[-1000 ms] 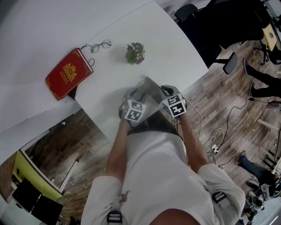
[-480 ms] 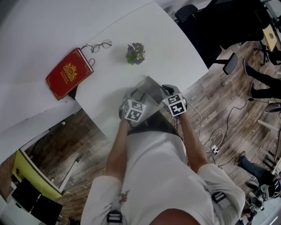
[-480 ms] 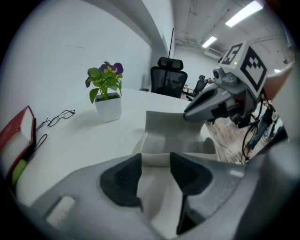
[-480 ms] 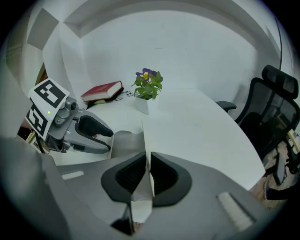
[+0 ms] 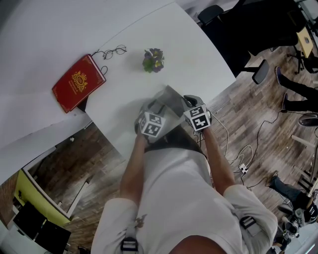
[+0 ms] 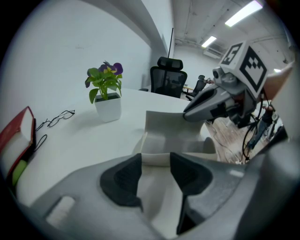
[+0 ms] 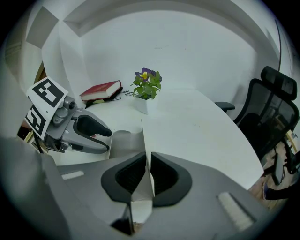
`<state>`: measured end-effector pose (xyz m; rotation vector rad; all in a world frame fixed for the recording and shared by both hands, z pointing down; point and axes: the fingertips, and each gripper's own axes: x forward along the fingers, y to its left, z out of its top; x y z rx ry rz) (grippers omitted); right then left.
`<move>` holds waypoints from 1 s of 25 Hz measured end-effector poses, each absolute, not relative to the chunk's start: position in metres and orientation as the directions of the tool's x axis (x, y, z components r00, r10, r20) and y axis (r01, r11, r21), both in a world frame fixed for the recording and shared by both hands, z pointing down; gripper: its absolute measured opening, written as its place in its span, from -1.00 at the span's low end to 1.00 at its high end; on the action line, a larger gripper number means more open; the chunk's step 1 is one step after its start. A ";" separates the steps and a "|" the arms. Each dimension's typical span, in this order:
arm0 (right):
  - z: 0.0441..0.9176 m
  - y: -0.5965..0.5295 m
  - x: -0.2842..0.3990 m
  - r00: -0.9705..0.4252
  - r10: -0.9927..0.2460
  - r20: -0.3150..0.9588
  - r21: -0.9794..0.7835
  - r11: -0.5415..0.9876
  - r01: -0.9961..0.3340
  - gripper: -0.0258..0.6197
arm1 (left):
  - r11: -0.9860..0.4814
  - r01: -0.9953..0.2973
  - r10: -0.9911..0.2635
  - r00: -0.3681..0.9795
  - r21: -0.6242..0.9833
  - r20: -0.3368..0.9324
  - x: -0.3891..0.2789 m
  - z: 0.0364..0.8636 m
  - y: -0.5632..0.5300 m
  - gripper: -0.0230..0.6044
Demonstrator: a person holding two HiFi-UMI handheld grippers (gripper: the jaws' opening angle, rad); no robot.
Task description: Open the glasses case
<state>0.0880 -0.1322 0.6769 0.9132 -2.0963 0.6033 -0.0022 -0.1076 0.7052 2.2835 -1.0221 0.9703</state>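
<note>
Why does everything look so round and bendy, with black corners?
Both gripper views are wide-angle, so the table edge curves and corners go black; in the left gripper view the ceiling lights glare and the near claw looks soft; in the head view the white table looks washed out.

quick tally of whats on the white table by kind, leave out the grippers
red book: 1
glasses: 1
potted plant: 1
glasses case: 1
total: 4
</note>
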 end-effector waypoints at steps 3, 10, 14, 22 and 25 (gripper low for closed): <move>0.677 -0.132 0.089 -0.454 -0.414 0.789 -0.115 0.627 -0.771 -0.81 | -0.619 -0.777 -0.452 0.473 0.116 0.756 -0.002 0.704 -0.107 -0.31; 0.673 -0.133 0.089 -0.454 -0.439 0.775 -0.117 0.607 -0.786 -0.73 | -0.619 -0.777 -0.454 0.476 0.119 0.753 -0.003 0.705 -0.108 -0.32; 0.670 -0.132 0.091 -0.459 -0.458 0.761 -0.116 0.599 -0.792 -0.63 | -0.622 -0.774 -0.454 0.481 0.120 0.750 -0.003 0.703 -0.107 -0.32; 0.651 -0.128 0.089 -0.474 -0.507 0.720 -0.117 0.584 -0.803 -0.53 | -0.594 -0.798 -0.516 0.472 0.098 0.715 -0.010 0.687 -0.109 -0.32; 0.643 -0.129 0.088 -0.476 -0.535 0.698 -0.104 0.582 -0.807 -0.53 | -0.577 -0.813 -0.570 0.469 0.076 0.675 -0.015 0.671 -0.114 -0.32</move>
